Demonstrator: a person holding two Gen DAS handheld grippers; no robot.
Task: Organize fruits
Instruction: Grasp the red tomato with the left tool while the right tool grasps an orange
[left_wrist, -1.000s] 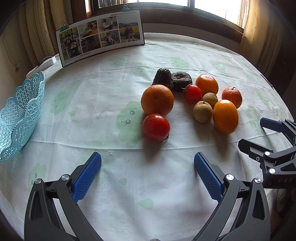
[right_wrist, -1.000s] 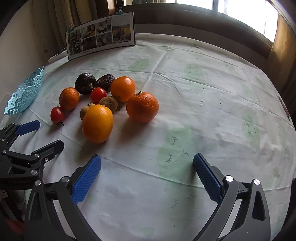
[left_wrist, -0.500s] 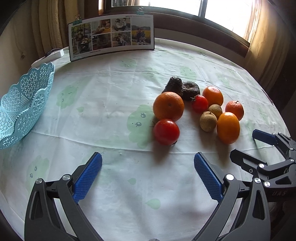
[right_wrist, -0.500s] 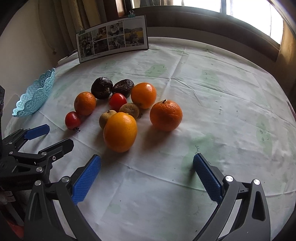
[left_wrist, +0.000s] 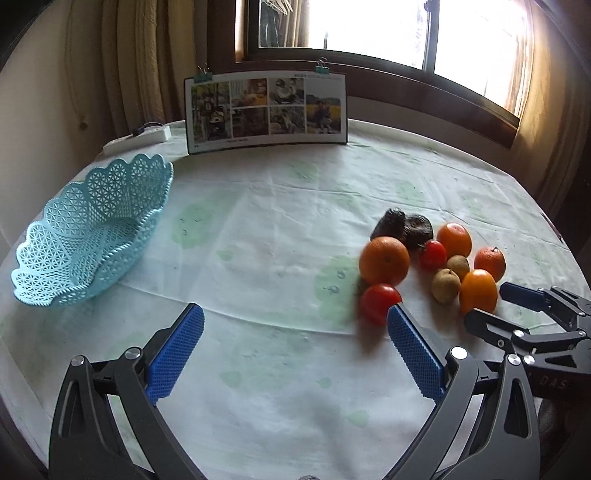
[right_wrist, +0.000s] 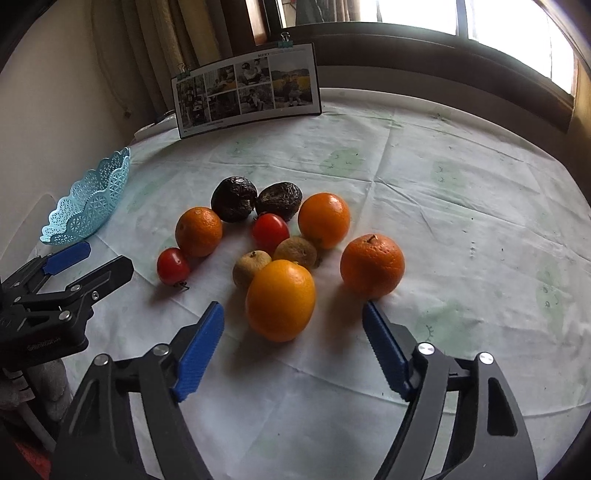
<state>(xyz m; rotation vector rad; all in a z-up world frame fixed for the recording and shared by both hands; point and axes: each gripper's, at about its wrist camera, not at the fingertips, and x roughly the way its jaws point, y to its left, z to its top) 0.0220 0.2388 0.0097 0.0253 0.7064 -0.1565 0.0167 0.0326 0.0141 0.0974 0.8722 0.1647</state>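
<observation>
Right wrist: right claw (right_wrist: 291, 314) gaping, large orange (right_wrist: 280, 300) just ahead between its fingers

Ten fruits, one basket on the table

Four oranges (right_wrist: 280, 300) in the cluster; two red tomatoes (right_wrist: 173, 266), one near left, one central; two small brown fruits (right_wrist: 252, 273) in the middle; two dark wrinkled fruits (right_wrist: 233, 199) at the far side; one blue lattice basket (left_wrist: 92, 236) far left; one photo card (left_wrist: 266, 110) at the far edge.
</observation>
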